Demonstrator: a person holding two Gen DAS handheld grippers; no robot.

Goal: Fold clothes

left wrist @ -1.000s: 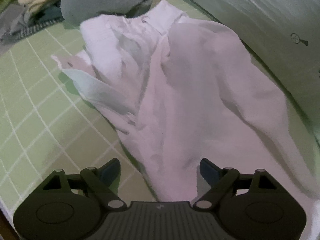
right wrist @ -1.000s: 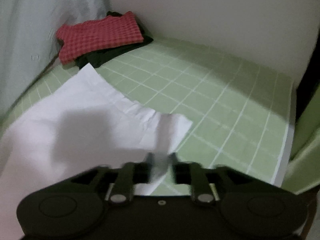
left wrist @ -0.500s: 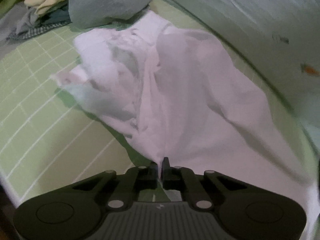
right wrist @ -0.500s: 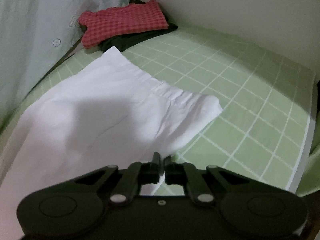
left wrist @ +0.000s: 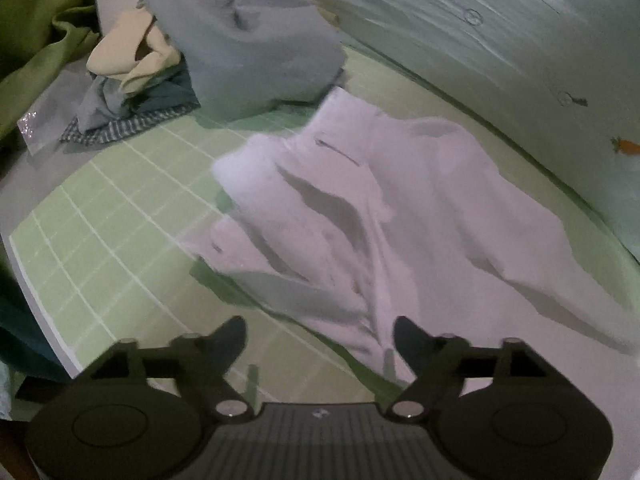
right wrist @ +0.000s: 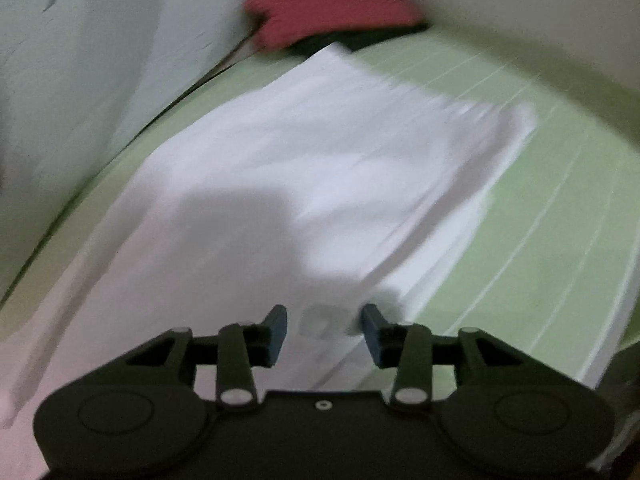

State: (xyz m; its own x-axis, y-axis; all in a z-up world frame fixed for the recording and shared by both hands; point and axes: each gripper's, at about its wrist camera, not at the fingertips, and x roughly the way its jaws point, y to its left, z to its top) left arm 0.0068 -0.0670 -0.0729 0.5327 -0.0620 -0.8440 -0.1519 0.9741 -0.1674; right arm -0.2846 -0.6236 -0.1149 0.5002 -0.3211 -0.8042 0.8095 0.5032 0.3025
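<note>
**White garment spread on the green mat, both claws parting above it**

The white garment [left wrist: 420, 216] lies stretched across the green gridded mat [left wrist: 112, 232], rumpled and creased at its collar end in the left wrist view, flatter and smoother toward its hem [right wrist: 320, 152] in the right wrist view. Its far long edge runs close beside a pale draped cloth [left wrist: 500, 40] that rises along the far side of the mat.

The left gripper [left wrist: 320, 340] hangs over the garment's near edge with its jaws wide and opening; fabric lies below the gap, but neither pad presses on it. The right gripper [right wrist: 325, 330] hovers over the smoother part, its jaws partly apart and opening too, with white cloth under the gap and clear of both pads. The right wrist view is blurred.

Beyond the collar end sits a heap of unfolded clothes: a grey garment [left wrist: 248, 40] on top, a cream piece [left wrist: 128, 56] and a checked one [left wrist: 132, 128] beside it. At the hem end, a red checked garment [right wrist: 332, 12] rests folded on a dark garment [right wrist: 360, 38], just past the white hem.
</note>
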